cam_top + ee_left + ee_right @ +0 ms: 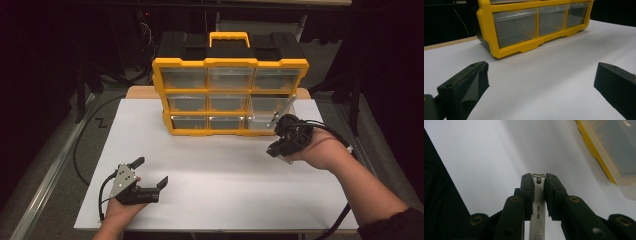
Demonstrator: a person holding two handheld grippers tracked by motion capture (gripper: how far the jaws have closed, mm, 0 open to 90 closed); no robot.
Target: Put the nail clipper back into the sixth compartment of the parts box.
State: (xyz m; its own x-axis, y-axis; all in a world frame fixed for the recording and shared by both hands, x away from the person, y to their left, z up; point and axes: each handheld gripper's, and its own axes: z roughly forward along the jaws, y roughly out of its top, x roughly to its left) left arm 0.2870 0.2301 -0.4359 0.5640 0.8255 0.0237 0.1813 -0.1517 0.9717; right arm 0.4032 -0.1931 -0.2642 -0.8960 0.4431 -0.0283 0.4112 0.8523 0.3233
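Nail clipper [538,202]: clamped between the fingers [527,195] of the right gripper [286,139], lengthwise along them, above the white tabletop [220,170] at the right, just in front of the yellow drawer cabinet [230,95]. The cabinet's lower right drawer [267,112] is pulled out beside the gripper. Left gripper [150,172]: near left on the tabletop, fingers apart, nothing between them.

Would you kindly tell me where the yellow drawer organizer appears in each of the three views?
High view: organizer at top centre, at the table's far edge.
Left gripper view: top centre, its bottom drawer row beyond the open jaws.
Right gripper view: its yellow edge at upper right.
Shared landmark: the white tabletop.
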